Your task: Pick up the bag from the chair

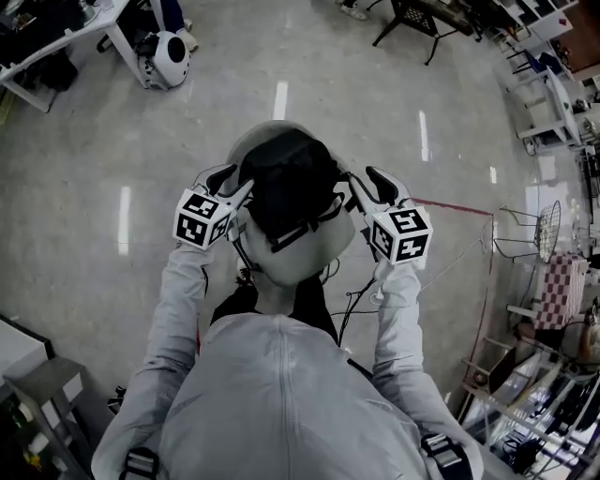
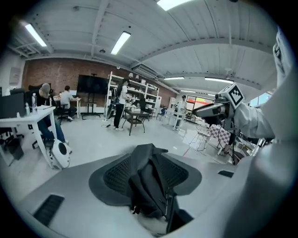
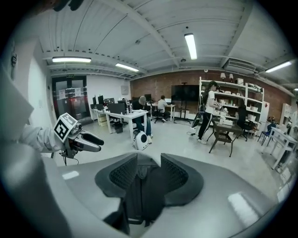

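Observation:
The black bag (image 1: 287,184) hangs high in front of the person's light hood, between both raised grippers. My left gripper (image 1: 229,180) presses on its left side and my right gripper (image 1: 367,180) on its right side. In the left gripper view, black bag fabric with a strap (image 2: 150,182) is pinched between the mesh pads of the left gripper (image 2: 148,153). The right gripper view shows the right gripper (image 3: 149,160) closed on a dark fold of the bag (image 3: 143,193). Each gripper view also catches the other one: the right gripper (image 2: 215,109) and the left gripper (image 3: 78,141). No chair stands beneath the bag.
A dark chair and table (image 1: 418,19) stand far ahead. A white round device (image 1: 170,56) lies beside a desk (image 1: 66,39) at the back left. Shelves and a checkered cloth (image 1: 561,289) crowd the right side. A person (image 2: 122,103) stands by shelving.

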`<action>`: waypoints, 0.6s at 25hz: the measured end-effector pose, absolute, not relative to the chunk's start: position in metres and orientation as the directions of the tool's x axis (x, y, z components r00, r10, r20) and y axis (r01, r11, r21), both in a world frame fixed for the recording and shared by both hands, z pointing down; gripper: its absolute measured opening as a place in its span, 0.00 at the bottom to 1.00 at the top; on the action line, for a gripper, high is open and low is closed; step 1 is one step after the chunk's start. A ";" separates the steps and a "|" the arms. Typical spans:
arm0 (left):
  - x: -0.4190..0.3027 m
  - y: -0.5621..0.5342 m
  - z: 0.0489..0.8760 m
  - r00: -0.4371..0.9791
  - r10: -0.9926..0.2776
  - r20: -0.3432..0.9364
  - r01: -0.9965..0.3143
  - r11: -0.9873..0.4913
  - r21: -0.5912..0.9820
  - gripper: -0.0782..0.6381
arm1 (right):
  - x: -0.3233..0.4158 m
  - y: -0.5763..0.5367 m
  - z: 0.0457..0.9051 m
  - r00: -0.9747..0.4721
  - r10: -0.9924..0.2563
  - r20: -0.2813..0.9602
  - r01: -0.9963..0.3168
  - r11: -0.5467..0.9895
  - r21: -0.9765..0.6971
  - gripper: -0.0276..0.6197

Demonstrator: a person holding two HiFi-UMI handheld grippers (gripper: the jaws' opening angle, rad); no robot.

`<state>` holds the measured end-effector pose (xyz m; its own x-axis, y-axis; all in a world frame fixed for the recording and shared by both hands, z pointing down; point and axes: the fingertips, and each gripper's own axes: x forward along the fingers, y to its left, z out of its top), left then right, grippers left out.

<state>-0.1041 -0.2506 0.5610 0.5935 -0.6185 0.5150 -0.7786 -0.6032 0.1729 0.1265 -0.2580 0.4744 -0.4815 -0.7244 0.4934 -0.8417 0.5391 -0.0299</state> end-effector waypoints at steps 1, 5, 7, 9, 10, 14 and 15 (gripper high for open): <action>-0.102 -0.250 0.573 0.590 -0.611 0.527 -0.785 -0.586 0.199 0.39 | 0.126 -0.266 0.485 -0.495 -0.707 0.505 -0.830 0.557 -0.035 0.31; -0.095 -0.248 0.624 0.554 -0.585 0.592 -0.824 -0.486 0.292 0.46 | 0.118 -0.296 0.536 -0.588 -0.585 0.559 -0.750 0.653 -0.106 0.40; -0.090 -0.243 0.650 0.531 -0.567 0.629 -0.843 -0.428 0.326 0.48 | 0.115 -0.307 0.567 -0.621 -0.509 0.596 -0.704 0.697 -0.139 0.42; -0.085 -0.236 0.674 0.513 -0.548 0.661 -0.857 -0.375 0.353 0.50 | 0.114 -0.318 0.602 -0.636 -0.442 0.633 -0.669 0.724 -0.167 0.45; -0.083 -0.234 0.685 0.507 -0.536 0.675 -0.861 -0.356 0.363 0.50 | 0.116 -0.325 0.619 -0.636 -0.417 0.650 -0.660 0.730 -0.178 0.45; -0.072 -0.225 0.723 0.504 -0.474 0.722 -0.862 -0.325 0.388 0.51 | 0.123 -0.343 0.677 -0.623 -0.347 0.701 -0.650 0.729 -0.216 0.49; -0.070 -0.223 0.731 0.503 -0.463 0.730 -0.863 -0.319 0.392 0.51 | 0.124 -0.345 0.690 -0.619 -0.329 0.713 -0.642 0.735 -0.218 0.49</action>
